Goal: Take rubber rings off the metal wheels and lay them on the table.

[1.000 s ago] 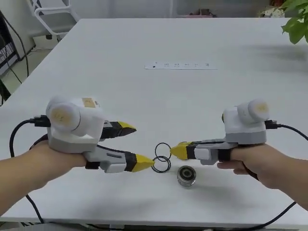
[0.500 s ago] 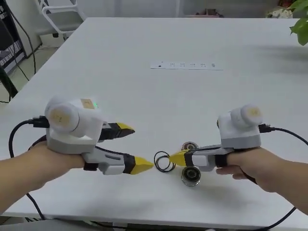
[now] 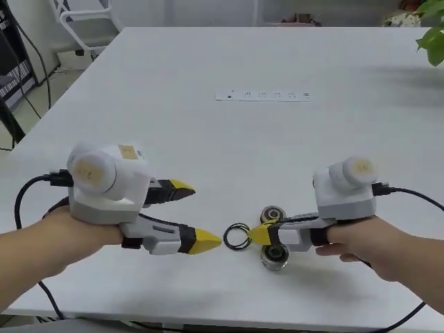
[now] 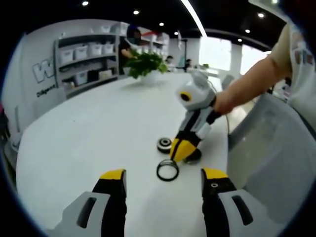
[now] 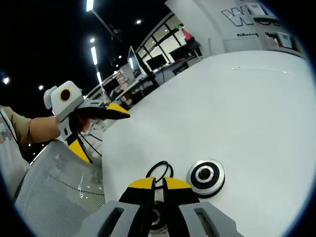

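Rubber rings (image 3: 237, 236): on the table (image 3: 208, 104), beside your metal wheels (image 3: 274, 255).
Left gripper (image 3: 195, 214): jaws wide, empty.
Right gripper (image 3: 258, 234): jaws together, tips at the rings.
Change: second wheel (image 3: 272, 214) now shows; you're likely nearly done.

There are two metal wheels on the worktop (image 3: 139, 83): the far wheel (image 3: 272, 214) and the near wheel (image 3: 275, 257). Just beside them lie the black rubber rings (image 3: 237, 236), overlapping; I make them out as two, though the overlap leaves the count unsure. There are two grippers, the left gripper (image 3: 195, 214) and the right gripper (image 3: 258, 234), one per hand. Farther back I count one white marked strip (image 3: 262, 95) and one leafy plant (image 3: 433, 35).
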